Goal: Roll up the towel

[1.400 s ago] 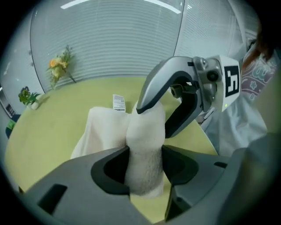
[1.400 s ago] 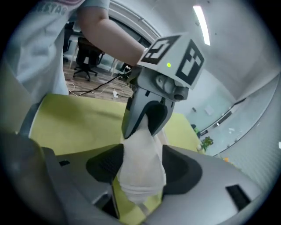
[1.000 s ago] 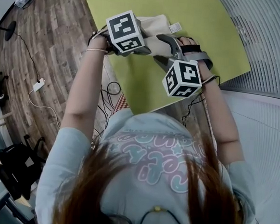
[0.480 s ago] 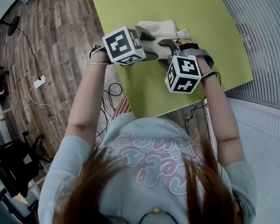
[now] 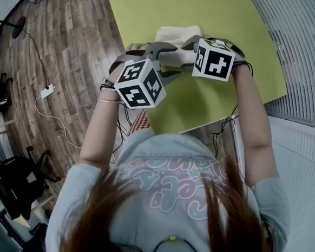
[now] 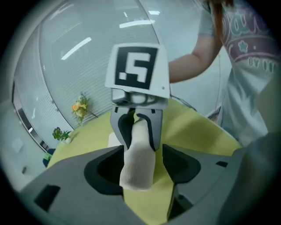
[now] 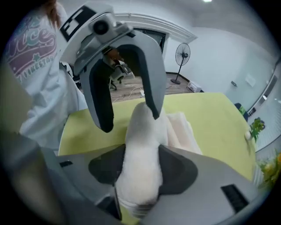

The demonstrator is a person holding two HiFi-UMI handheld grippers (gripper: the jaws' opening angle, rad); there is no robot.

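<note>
Green table (image 5: 156,8), flowers (image 6: 80,107) beyond; towel (image 5: 181,35) loose between left tongs (image 6: 141,151), newly widened, pinched in right tongs (image 7: 142,151), newly narrowed.

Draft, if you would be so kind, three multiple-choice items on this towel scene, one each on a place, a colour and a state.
1. Where does the towel rest?
A. on the wooden floor
B. on the table
C. on a chair

2. What colour is the table top?
A. red
B. yellow-green
C. black

3. How does the towel lie?
A. spread flat in one layer
B. hanging off the table edge
C. partly rolled into a thick bundle

Answers:
1 B: the head view shows the towel on the table.
2 B: the bare surface all round the towel is yellow-green.
3 C: the right gripper view shows a thick roll with flat folds behind it.
</note>
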